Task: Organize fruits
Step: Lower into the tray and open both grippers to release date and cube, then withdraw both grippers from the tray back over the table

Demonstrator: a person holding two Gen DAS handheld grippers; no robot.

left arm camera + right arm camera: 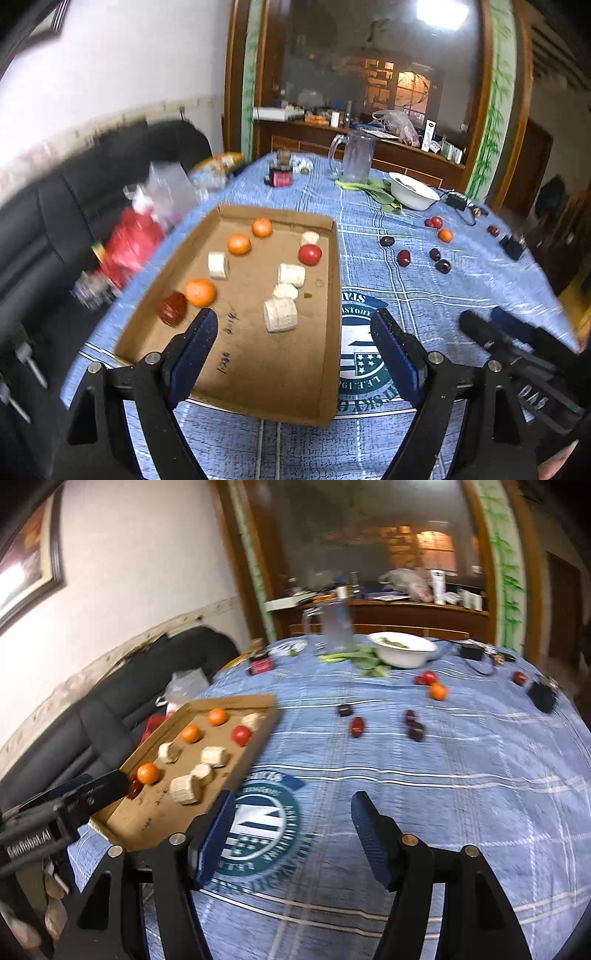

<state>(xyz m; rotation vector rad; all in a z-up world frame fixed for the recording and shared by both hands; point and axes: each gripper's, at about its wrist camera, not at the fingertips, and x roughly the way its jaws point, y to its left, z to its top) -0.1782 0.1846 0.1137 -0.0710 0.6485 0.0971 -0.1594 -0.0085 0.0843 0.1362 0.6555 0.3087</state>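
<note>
1. My left gripper (293,325) hovers over the near end of the cardboard tray (330,332), jaws spread wide with nothing between them. My right gripper (291,810) hangs over the blue tablecloth (461,775) on the counter, jaws also wide apart and empty.
2. The tray already holds three oranges, a red tomato (309,254), a dark red fruit (173,308) at its left wall, and several pale cut chunks.
3. Still loose on the cloth, well beyond the right gripper, are a small orange (438,692) just beside a red fruit (427,677), plus a scatter of dark red fruits such as one (357,726) nearest the tray.
4. I judge the step in hand to be fetching a loose fruit with the right gripper. I would take the nearest dark one first.
5. These roll, so I would come straight down, straddle it evenly, and close gently.
6. I would keep the left gripper clear of the tray's right wall when carrying over.
</note>
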